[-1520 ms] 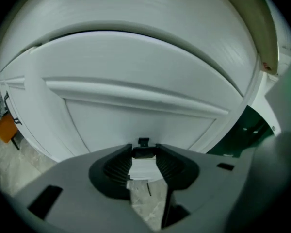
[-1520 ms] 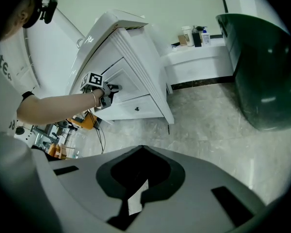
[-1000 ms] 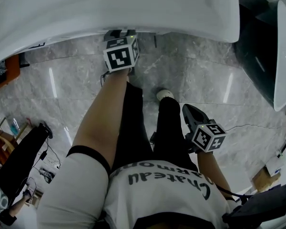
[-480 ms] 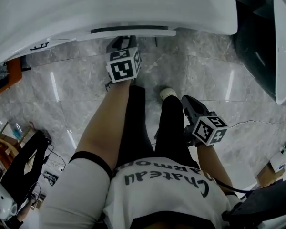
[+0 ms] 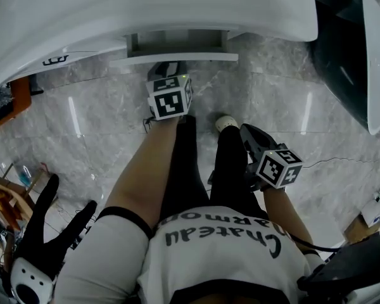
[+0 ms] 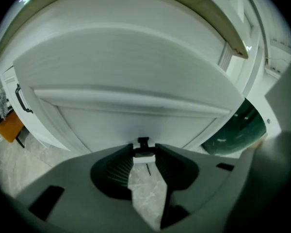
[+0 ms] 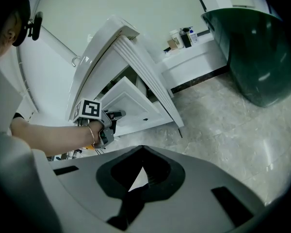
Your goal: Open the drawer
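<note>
Drawer (image 5: 176, 43) part-way out beneath the white surface (image 5: 177, 5), left gripper (image 6: 144, 149) fingers (image 6: 120, 166) pinched on its front in what looks like mid-pull, right gripper (image 5: 248, 137) closed and empty by the leg, next wants a straight level draw toward the body

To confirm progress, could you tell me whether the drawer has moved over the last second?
Yes: the drawer has slid out from under the white countertop, toward the person.
</note>
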The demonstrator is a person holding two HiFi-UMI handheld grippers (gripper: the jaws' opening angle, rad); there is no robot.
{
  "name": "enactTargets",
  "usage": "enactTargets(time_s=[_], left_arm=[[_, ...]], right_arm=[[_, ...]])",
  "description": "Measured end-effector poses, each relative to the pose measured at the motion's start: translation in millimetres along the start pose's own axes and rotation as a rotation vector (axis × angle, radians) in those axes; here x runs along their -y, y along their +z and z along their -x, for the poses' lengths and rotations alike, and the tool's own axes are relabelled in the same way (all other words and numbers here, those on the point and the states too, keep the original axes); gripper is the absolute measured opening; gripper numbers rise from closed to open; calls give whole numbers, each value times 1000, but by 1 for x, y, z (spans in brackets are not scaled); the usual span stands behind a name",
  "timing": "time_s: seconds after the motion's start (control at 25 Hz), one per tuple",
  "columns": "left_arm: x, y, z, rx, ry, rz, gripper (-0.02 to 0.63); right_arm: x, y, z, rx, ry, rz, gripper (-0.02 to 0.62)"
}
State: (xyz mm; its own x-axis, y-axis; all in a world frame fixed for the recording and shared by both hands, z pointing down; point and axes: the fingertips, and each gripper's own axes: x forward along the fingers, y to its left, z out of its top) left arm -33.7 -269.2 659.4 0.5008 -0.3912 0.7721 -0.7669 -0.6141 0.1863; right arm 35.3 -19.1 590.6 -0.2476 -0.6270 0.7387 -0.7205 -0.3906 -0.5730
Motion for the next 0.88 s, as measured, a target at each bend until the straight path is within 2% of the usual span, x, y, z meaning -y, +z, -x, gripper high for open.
enactTargets(time_s=[0.28,0.88], left_arm=[[5,-24,11,-28,-9,-11,143],[6,-36,18,-58,-14,-4,143]], right_arm=[[1,3,-1,3,9,-15,3],[-2,0,2,-11,21,-7,3]])
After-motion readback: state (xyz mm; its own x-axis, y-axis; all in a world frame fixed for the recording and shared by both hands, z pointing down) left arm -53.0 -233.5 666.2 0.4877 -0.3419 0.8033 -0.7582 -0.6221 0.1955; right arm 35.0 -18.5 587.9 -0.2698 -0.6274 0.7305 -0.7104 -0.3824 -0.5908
